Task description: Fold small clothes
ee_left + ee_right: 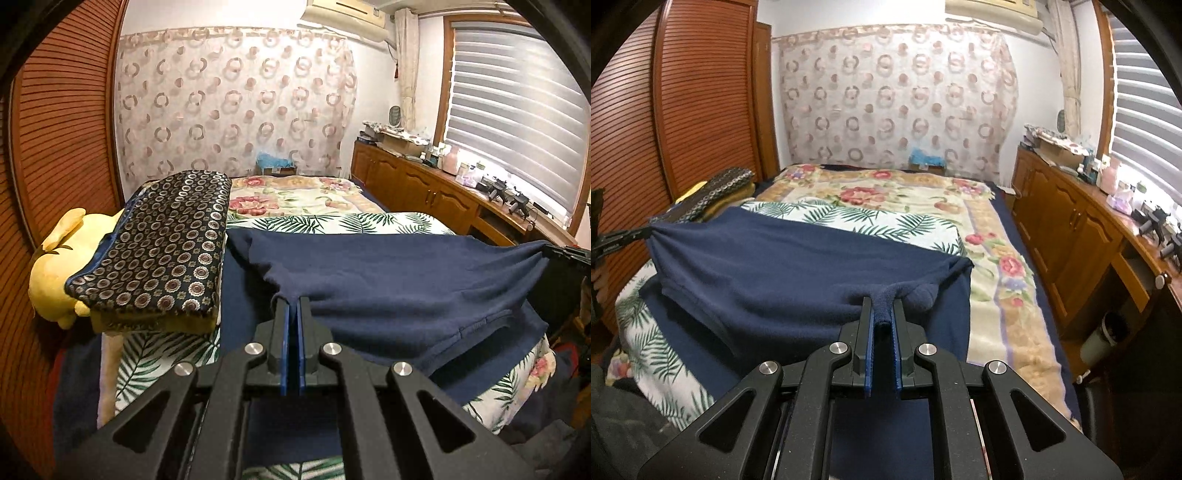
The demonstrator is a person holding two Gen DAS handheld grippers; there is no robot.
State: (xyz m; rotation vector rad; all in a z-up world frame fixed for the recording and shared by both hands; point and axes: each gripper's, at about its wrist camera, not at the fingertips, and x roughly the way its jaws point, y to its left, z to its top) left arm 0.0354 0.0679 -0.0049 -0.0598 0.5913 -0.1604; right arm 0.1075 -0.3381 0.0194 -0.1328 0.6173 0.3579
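Pinching a corner of the navy garment (388,280), my left gripper (294,306) has its blue-padded fingers (285,332) drawn almost together with a thin edge of the cloth between the tips. My right gripper (882,310) is clamped on the opposite corner, where a thicker wad of the same fabric is bunched between its pads (870,343) and keeps them slightly apart.

Between my two hands the navy garment (783,273) hangs stretched in a shallow sag, lifted off the bed along the edge I hold while its lower part trails down onto another dark blue cloth (945,314) spread underneath. In the left view my right gripper shows as a black shape (565,254) at the far edge of the cloth; in the right view the left one shows the same way (617,242).

Under all of this lies a white sheet with green palm leaves (857,218), and past it a cream floral blanket (897,195) covers the rest of the bed. To my left, a dark cushion with a ring pattern (162,243) rests on top of a yellow plush toy (55,266), beside the slatted wooden wardrobe doors (701,92). A patterned curtain (236,99) hangs on the far wall. A wooden cabinet (1067,225) runs along the right side under the window blinds (517,110).
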